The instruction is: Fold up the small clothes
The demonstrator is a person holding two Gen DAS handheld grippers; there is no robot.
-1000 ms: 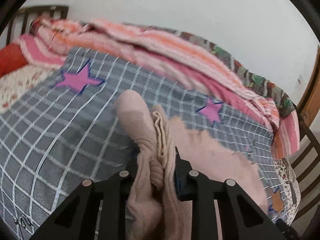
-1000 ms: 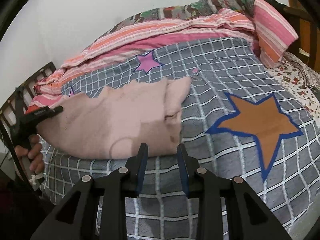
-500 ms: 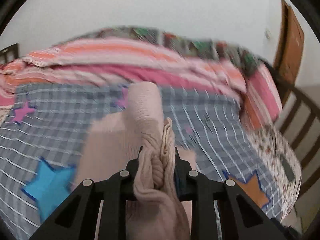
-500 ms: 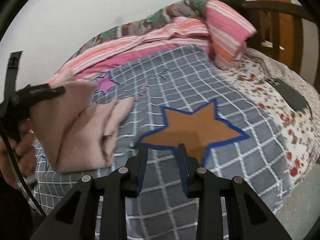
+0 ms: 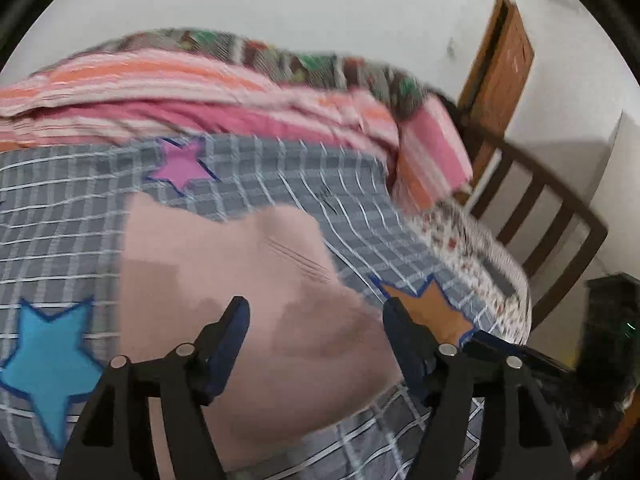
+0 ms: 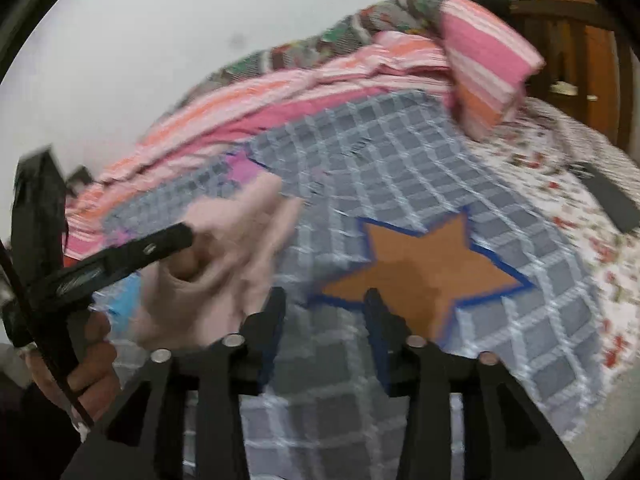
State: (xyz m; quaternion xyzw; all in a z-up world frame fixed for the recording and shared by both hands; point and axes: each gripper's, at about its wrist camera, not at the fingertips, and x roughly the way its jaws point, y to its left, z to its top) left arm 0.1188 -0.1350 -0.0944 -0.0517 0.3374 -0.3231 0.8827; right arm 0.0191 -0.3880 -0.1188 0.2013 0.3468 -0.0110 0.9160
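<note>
Pink garment (image 5: 224, 272) lies folded on grey checked blanket (image 5: 60, 208); left gripper (image 5: 316, 316) wide open, empty, right gripper (image 6: 324, 300) part-open, empty. Pat edges flat, w/o dragging the fold

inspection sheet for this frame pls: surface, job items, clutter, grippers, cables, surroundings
Surface: bed with grey checked cover, star patches.
Job's things: pink garment lying folded on the cover, blurred.
Clutter: striped blanket bunched along the far side; dark flat object on the floral sheet.
Grippers: left gripper open over the garment, holding nothing; right gripper open, empty, over the orange star.
Cables: nothing seen.
Surroundings: white wall, wooden door, slatted bed end.
</note>
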